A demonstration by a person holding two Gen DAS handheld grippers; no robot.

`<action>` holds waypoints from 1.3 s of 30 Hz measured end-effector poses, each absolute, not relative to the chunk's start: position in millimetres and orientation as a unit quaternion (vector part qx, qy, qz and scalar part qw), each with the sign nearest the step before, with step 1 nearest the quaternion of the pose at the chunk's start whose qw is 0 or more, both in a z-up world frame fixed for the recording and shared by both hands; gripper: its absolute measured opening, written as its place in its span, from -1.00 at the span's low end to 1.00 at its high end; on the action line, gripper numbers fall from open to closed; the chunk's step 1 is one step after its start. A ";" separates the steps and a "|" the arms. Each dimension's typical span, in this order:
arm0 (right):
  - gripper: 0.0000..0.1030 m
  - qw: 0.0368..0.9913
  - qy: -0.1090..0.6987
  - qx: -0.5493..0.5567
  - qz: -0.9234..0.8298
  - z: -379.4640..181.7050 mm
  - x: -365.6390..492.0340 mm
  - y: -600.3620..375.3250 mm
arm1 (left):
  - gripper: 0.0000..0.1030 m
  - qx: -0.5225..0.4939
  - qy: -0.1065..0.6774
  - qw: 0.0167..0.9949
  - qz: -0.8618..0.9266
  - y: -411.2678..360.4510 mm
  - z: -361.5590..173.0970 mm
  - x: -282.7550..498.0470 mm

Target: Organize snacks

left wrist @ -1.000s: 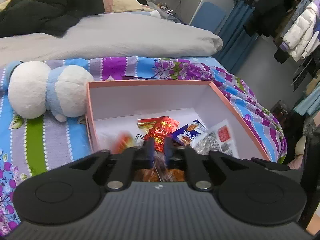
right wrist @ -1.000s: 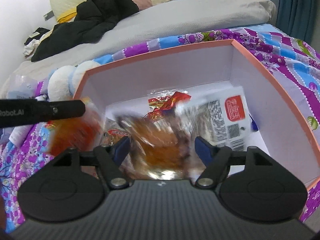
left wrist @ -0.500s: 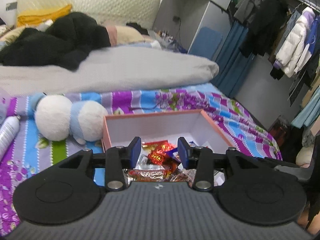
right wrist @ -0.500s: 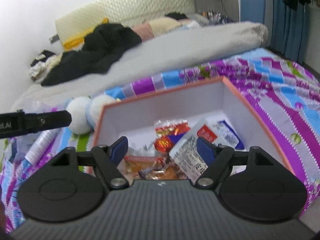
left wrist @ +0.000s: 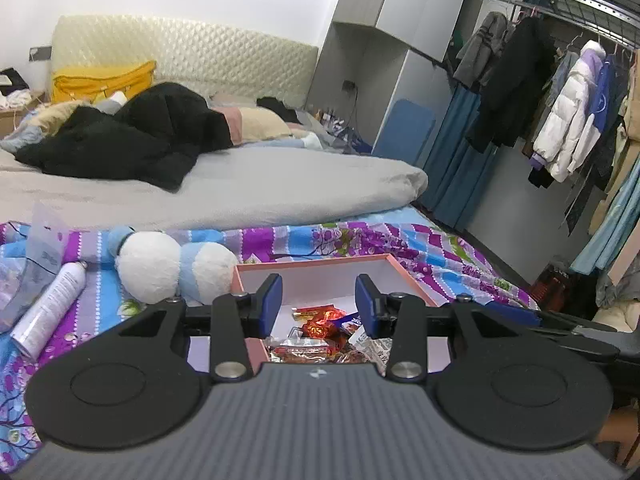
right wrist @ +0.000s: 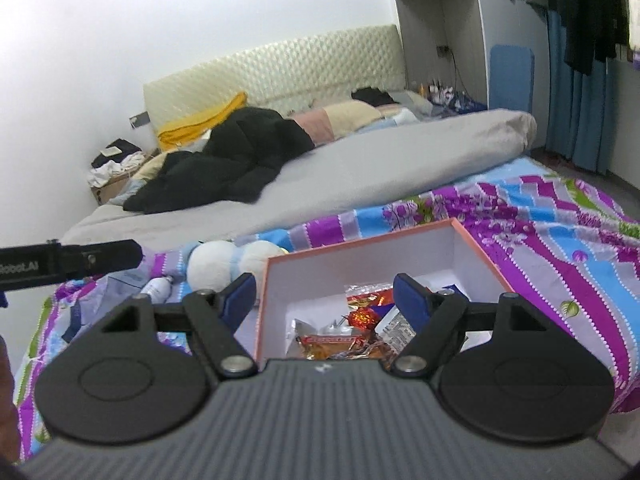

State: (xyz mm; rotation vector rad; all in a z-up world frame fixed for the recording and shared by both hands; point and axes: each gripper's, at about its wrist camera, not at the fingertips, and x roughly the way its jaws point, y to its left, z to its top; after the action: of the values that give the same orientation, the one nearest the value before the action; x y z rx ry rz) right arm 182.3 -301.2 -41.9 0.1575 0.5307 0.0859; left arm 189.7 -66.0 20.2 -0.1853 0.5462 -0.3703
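Both grippers pulled up and back from the pink box (left wrist: 336, 262), now small at lower centre of each wrist view where a second ago it filled the frame. Left gripper (left wrist: 318, 302) spread and empty, jaws having just been opening within the last second, the packet once pinched between them no longer there. Right gripper (right wrist: 324, 300) spread wide as well, nothing between its blue pads (right wrist: 408, 298). Snacks (right wrist: 348, 336) heaped inside the box on the floral bedsheet (right wrist: 560, 264): red foil sweets, an orange packet, a white pouch with a printed label. Plush toy (left wrist: 172, 268) just left of the box, spray can (left wrist: 48, 308) and a clear plastic bag (left wrist: 36, 256) farther left on the bed. Looks like a drop-off completed by both hands at once; no loose snack visible on the sheet from here, so either the tidy-up nearly done or more items lying out of frame.
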 end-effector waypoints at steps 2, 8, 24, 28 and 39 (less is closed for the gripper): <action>0.49 0.963 0.255 0.078 0.042 -37.4 171.5 -298.4 | -0.11 -0.087 0.261 0.944 -0.181 -62.7 25.5 175.2; 0.49 0.966 0.242 0.075 0.044 -30.6 136.9 -288.6 | -0.11 -0.084 0.250 0.948 -0.180 -53.3 33.5 133.4; 0.49 0.968 0.240 0.071 0.030 -45.6 59.4 -280.4 | -0.11 -0.082 0.263 0.946 -0.174 -48.5 10.1 60.7; 0.49 0.966 0.247 0.069 0.024 -53.2 48.3 -280.6 | -0.11 -0.086 0.272 0.943 -0.172 -49.0 1.7 52.2; 1.00 0.965 0.251 0.078 -0.007 -65.6 47.9 -295.4 | 0.93 -0.074 0.276 0.945 -0.156 -49.6 -8.9 48.8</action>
State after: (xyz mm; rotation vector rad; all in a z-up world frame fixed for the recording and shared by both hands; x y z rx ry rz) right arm 47.9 -295.4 -65.6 0.1571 0.5079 -0.0134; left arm 48.8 -49.6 -8.9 -0.1503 0.5622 -0.3184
